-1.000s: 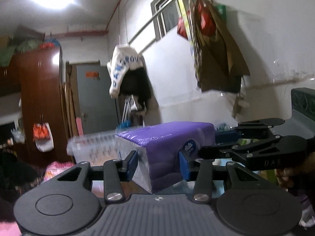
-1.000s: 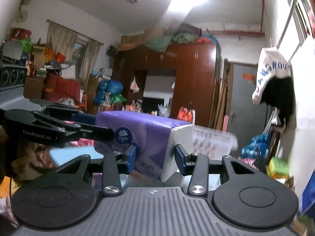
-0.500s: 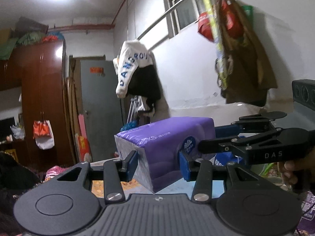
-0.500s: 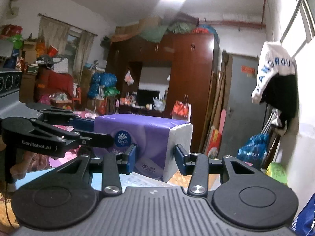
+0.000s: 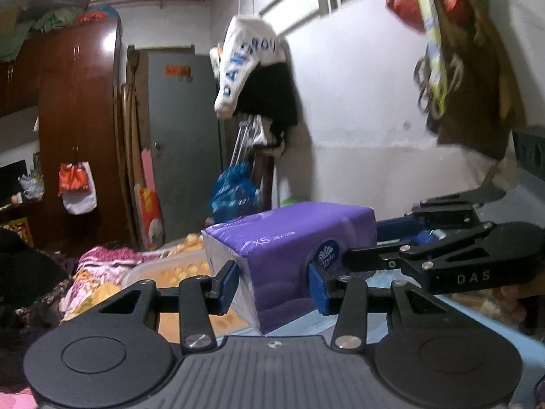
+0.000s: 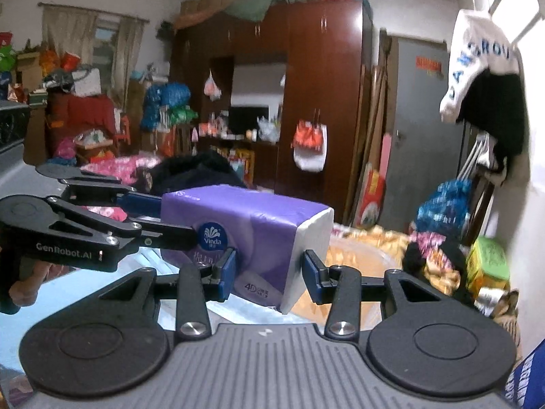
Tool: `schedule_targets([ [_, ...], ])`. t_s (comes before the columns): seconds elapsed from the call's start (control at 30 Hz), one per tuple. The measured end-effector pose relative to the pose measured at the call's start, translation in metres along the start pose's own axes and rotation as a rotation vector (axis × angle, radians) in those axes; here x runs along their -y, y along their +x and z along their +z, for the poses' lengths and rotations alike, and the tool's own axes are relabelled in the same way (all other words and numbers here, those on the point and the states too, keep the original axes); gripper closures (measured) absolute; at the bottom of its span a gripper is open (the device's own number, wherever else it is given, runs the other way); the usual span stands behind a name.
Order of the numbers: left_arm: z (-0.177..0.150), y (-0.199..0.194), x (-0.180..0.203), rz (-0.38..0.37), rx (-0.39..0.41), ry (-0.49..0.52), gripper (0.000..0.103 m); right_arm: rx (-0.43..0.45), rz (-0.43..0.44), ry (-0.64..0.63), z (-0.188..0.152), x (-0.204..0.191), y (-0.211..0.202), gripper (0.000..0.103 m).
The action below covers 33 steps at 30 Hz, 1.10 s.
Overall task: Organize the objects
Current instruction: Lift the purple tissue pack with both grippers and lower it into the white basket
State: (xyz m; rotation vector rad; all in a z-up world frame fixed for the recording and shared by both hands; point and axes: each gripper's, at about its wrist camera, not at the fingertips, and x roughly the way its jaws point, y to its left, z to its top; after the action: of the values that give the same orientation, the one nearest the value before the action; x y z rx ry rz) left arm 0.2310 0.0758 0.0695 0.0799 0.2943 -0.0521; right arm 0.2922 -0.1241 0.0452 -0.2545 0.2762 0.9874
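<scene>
A purple Vinda tissue pack (image 5: pixel 293 248) is held in the air between both grippers. My left gripper (image 5: pixel 272 283) is shut on one corner of it, blue pads pressed on its sides. My right gripper (image 6: pixel 269 271) is shut on the other end of the same pack (image 6: pixel 245 231). Each gripper shows in the other's view: the right one comes in from the right in the left wrist view (image 5: pixel 442 259), the left one from the left in the right wrist view (image 6: pixel 88 228). The pack hangs above a clear plastic container (image 5: pixel 170 269).
The clear container (image 6: pixel 361 259) below holds yellowish items. A pale blue surface (image 5: pixel 460 317) lies under the grippers. A white wall (image 5: pixel 357 109) with hanging bags and clothes is on the right. A brown wardrobe (image 6: pixel 320 102), a grey door (image 5: pixel 184 143) and bedding (image 5: pixel 98 266) lie beyond.
Both grippers have tilted down with the tissue pack still held. The ceiling light has left the view and the container with yellowish contents now shows below the pack.
</scene>
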Motion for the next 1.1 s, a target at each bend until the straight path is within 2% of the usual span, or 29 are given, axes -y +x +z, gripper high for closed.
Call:
schedule_targets([
  [0.27,0.001,0.038,-0.012,0.021,-0.155,0.008,0.054,-0.162,-0.011,0.016,-0.001,0.006,0.025,0.057],
  [0.5,-0.004,0.04,-0.019,0.017,-0.173,-0.023,0.053,-0.18,0.01,0.027,0.0,0.011,0.019,0.054],
  [0.57,-0.003,0.037,-0.021,0.033,-0.144,-0.025,0.05,-0.146,-0.01,0.016,0.002,0.011,0.012,0.04],
  [0.63,-0.003,0.024,-0.022,0.064,-0.084,-0.04,0.036,-0.088,-0.045,-0.016,0.001,0.008,-0.009,0.009],
  [0.7,-0.005,0.0,-0.024,0.068,-0.008,-0.073,0.031,-0.021,-0.066,-0.017,-0.003,0.009,-0.036,0.001],
  [0.83,-0.022,-0.049,-0.017,0.007,0.067,-0.121,0.02,0.039,-0.009,0.06,-0.025,0.015,-0.086,0.0],
  [0.97,-0.06,-0.099,-0.002,-0.007,0.087,-0.158,0.02,0.085,-0.023,0.109,-0.069,0.015,-0.136,0.0],
  [1.1,-0.103,-0.139,0.013,-0.007,0.108,-0.17,0.019,0.144,-0.065,0.243,-0.11,0.016,-0.173,0.0],
])
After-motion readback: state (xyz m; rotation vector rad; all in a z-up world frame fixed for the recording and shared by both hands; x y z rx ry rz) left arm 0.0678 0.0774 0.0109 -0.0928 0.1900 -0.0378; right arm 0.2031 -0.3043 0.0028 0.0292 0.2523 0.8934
